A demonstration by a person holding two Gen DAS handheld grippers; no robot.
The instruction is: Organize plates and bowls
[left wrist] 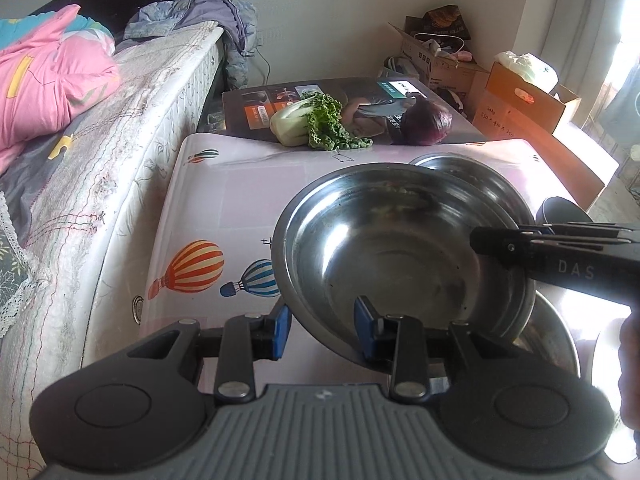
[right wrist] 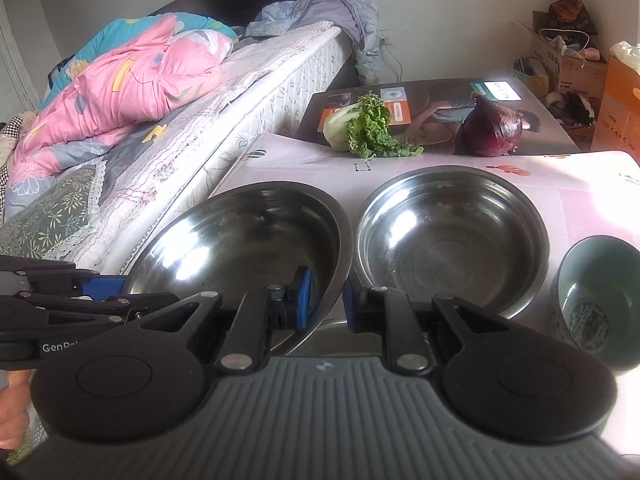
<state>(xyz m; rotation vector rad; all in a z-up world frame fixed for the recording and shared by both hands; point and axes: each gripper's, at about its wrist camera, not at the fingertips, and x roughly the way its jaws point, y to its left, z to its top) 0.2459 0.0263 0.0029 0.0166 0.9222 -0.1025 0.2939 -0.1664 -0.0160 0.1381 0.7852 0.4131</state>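
A large round stainless-steel bowl point(left wrist: 400, 256) is seen lifted and tilted above the bench point(left wrist: 240, 200), which is covered in a pale pink cloth printed with hot-air balloons. Its near rim is straddled by the left gripper point(left wrist: 322, 320): one blue pad point(left wrist: 282, 328) lies outside the wall and the other inside, with a gap left between pad and metal, so the jaws are parted and a firm clamp cannot be confirmed. In the right wrist view the bowl's right rim point(right wrist: 340, 248) is straddled by the right gripper point(right wrist: 326, 306) in the same way, the jaws being spread and the pads just beside the steel.

A second steel bowl of like shape point(right wrist: 452, 236) is set flat on the bench just beside the lifted one. Under the lifted bowl, part of another steel vessel point(left wrist: 552, 344) is glimpsed. A teal ceramic cup with a printed base point(right wrist: 596, 300) stands near the bench's right edge.

At the far edge, a pale green leafy cabbage point(right wrist: 360, 128) and a purple red cabbage point(right wrist: 492, 128) are laid on a flat printed cardboard box point(right wrist: 440, 104). A bed with a pink quilt point(right wrist: 120, 80) is seen to the left, and brown cardboard cartons point(left wrist: 520, 96) against the far wall.
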